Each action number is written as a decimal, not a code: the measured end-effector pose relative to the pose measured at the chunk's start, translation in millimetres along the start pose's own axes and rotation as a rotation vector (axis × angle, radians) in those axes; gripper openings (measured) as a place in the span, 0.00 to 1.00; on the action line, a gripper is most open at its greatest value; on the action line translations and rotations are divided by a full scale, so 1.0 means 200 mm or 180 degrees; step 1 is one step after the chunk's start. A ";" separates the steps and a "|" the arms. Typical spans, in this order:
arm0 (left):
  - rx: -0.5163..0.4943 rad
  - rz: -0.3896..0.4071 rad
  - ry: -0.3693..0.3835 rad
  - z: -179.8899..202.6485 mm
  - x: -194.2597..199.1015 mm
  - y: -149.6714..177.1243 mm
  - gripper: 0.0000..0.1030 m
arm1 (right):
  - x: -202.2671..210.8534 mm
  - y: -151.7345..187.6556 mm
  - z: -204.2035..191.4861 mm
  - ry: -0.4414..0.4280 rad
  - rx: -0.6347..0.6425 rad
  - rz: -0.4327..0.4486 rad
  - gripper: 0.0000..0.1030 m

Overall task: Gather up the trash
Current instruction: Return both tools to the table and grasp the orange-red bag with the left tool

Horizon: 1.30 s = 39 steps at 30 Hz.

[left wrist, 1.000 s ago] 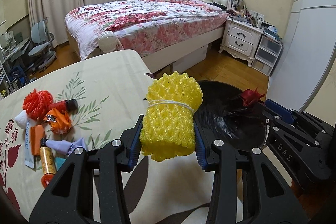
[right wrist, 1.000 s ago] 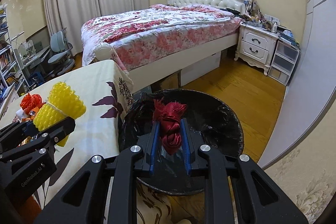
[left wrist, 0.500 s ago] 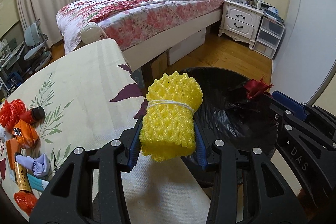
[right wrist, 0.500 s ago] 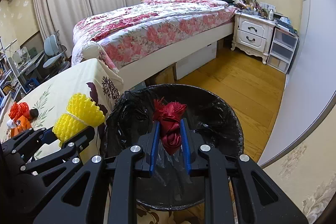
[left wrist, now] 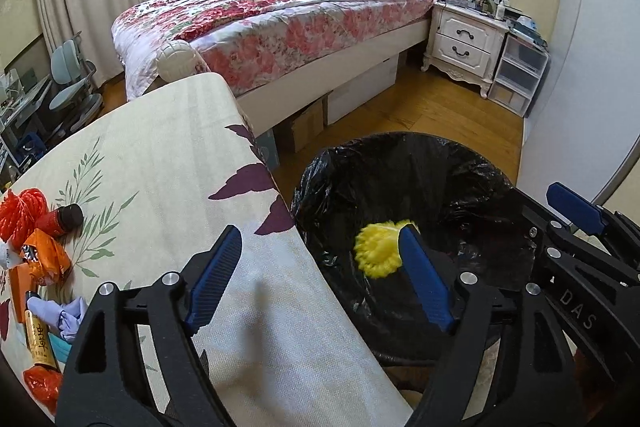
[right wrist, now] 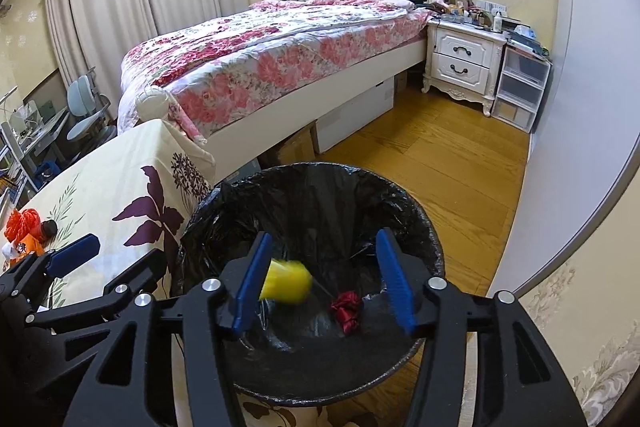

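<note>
The yellow foam net (right wrist: 286, 281), a soft mesh roll blurred in the right wrist view, is inside the bin (right wrist: 420, 227), a round tub lined with a crinkled, glossy black bag. Near it on the bag's floor lies a crumpled red wad (right wrist: 347, 311), apart from the roll. The right gripper (right wrist: 322, 283) hangs over the bin's mouth with its blue ribbed pads spread wide and nothing between them. The left gripper (left wrist: 316, 283) is likewise wide open and empty, one pad over the tablecloth (left wrist: 160, 155) and the other over the bin's edge, with the yellow roll showing just past it. The cloth is cream, woven, printed with green sprigs and dark purple leaves. At its far left sits a heap of leftovers: a red net ball (left wrist: 18, 207), a small dark-capped bottle (left wrist: 60, 221), an orange wrapper (left wrist: 44, 259) and a lilac rag (left wrist: 60, 313), all touching or just beside one another.
</note>
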<state>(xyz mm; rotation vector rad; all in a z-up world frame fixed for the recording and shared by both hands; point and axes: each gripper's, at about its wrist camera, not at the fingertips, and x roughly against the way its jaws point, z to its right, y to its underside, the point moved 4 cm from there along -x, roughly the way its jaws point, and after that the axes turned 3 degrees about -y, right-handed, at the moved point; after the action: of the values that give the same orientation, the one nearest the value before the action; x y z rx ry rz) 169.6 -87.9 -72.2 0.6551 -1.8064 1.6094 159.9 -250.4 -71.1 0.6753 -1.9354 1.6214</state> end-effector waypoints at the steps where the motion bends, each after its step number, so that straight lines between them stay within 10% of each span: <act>1: 0.0001 0.0003 -0.0002 0.00 0.01 0.00 0.77 | 0.01 0.00 0.00 0.0008 -0.0008 0.0010 0.57; 12: 0.0142 -0.0039 -0.0101 -0.14 0.12 0.07 0.80 | 0.12 0.05 -0.01 0.0087 -0.0008 0.0037 0.82; 39: 0.0639 -0.0075 -0.0787 -0.78 0.50 0.54 0.80 | 0.26 0.42 -0.56 -0.0369 0.0556 -0.0332 0.83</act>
<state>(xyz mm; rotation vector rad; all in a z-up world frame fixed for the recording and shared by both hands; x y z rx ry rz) 43.5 84.4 -62.7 1.0014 -1.8122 1.7730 72.7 -128.9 -80.3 0.9432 -1.8181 1.7332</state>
